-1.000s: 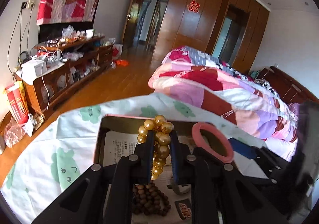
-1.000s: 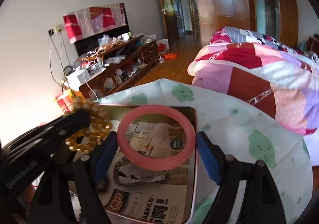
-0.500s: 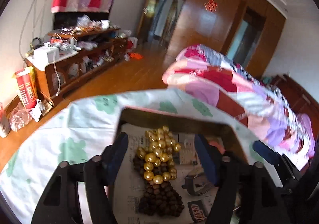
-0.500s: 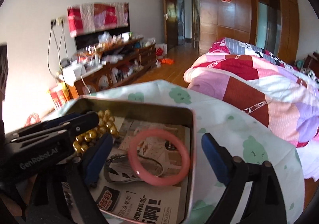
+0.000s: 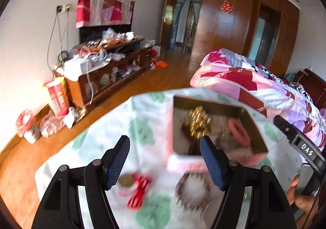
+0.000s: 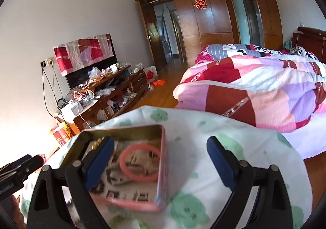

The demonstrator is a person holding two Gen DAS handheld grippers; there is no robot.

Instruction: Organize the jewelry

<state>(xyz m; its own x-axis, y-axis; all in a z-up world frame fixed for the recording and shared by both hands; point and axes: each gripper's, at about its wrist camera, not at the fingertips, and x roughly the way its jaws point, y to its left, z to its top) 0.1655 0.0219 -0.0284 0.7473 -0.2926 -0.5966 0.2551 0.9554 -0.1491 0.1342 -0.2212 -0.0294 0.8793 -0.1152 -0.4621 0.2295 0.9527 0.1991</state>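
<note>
A pink tin box [image 5: 203, 164] [image 6: 163, 172] stands open on a white cloth with green prints. Inside lie a gold bead bracelet [image 5: 196, 122] and a pink bangle [image 5: 238, 132] [image 6: 139, 162] on printed paper. My left gripper [image 5: 165, 159] is open and empty, pulled back over the cloth in front of the box. Below it lie a red bow hair tie [image 5: 138, 191] and a beaded bracelet [image 5: 192, 192], both blurred. My right gripper [image 6: 156, 161] is open and empty, with its left finger over the box and its right finger past the box's right wall.
A bed with a pink and red patchwork quilt [image 6: 254, 94] is on the right. A cluttered wooden TV cabinet [image 5: 106, 72] runs along the left wall. The wooden floor [image 5: 163, 78] leads to a doorway. A hand [image 5: 301, 198] shows at the lower right.
Both grippers opened: the gold bracelet and the pink bangle dropped into the box. Both grippers then drew back from the box, the left one toward the cloth's near side.
</note>
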